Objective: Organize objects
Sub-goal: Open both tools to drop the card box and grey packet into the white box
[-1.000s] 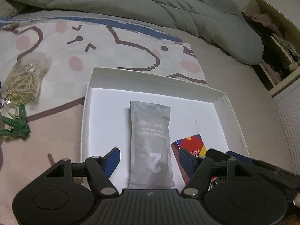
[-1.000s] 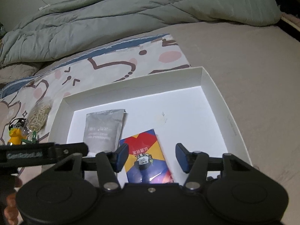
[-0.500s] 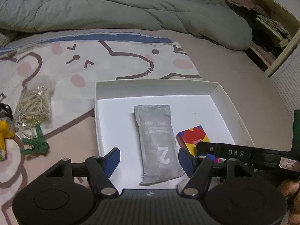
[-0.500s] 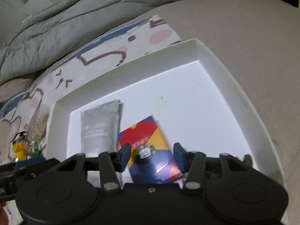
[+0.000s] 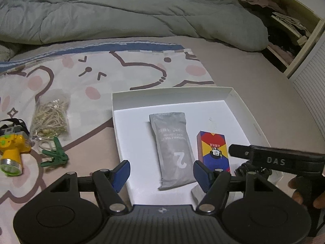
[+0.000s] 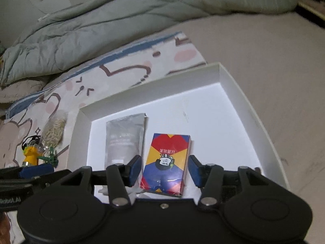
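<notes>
a grey foil pouch (image 5: 173, 148) and a multicoloured card box (image 6: 167, 163) are seen lying side by side in a shallow white cardboard tray (image 5: 241, 103). both the left gripper (image 5: 161, 171) and right gripper (image 6: 164, 169) are held wide open and empty; a bag of rubber bands (image 5: 50, 117) outside the tray is best approached squarely.

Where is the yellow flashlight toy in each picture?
Left wrist view: the yellow flashlight toy lies at the far left edge, on the bedsheet.
Right wrist view: it sits small at lower left, beside the green clip.
Shared landmark: the white box, to its right in both views.
</notes>
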Demonstrator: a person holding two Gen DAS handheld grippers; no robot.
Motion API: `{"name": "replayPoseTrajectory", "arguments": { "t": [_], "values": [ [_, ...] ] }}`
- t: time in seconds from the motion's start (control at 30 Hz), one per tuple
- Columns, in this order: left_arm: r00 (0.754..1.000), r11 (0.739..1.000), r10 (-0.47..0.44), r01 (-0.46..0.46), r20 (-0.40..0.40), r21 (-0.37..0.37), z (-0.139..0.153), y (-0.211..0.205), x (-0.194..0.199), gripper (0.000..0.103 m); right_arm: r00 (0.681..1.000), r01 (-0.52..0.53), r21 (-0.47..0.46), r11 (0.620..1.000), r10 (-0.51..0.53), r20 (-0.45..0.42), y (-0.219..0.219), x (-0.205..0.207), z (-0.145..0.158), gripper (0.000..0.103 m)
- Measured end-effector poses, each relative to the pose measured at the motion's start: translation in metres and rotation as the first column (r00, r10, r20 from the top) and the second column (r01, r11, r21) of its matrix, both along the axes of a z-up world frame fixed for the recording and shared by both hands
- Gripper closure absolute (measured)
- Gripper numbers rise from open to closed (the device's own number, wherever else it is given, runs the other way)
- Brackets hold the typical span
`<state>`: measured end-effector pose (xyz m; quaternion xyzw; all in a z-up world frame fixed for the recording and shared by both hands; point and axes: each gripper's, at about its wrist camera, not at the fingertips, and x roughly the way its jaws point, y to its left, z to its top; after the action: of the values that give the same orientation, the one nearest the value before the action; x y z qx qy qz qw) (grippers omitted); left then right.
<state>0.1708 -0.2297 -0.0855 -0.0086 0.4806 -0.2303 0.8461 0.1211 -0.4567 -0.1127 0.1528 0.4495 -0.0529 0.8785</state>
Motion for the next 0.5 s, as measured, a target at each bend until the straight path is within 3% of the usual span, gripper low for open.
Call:
{"name": "replayPoseTrajectory", "arguments": {
  "t": [0.4, 0.5],
  "values": [
    [0.999, 1.0, -0.015, 0.014, 0.038, 0.022, 0.026, 0.026, -0.024, 0.032, 0.997, -0.016, -0.079, 0.997, 0.022, 0.069, 0.013, -0.042, 0.04, 0.042],
    [0.999, 1.0, -0.012, 0.011, 0.039, 0.027, 0.029, 0.032, -0.029, 0.021, 0.997, -0.019, -0.094, 0.995, 0.026, 0.077, 0.016, -0.052, 0.044, 0.038]
  ]
}}
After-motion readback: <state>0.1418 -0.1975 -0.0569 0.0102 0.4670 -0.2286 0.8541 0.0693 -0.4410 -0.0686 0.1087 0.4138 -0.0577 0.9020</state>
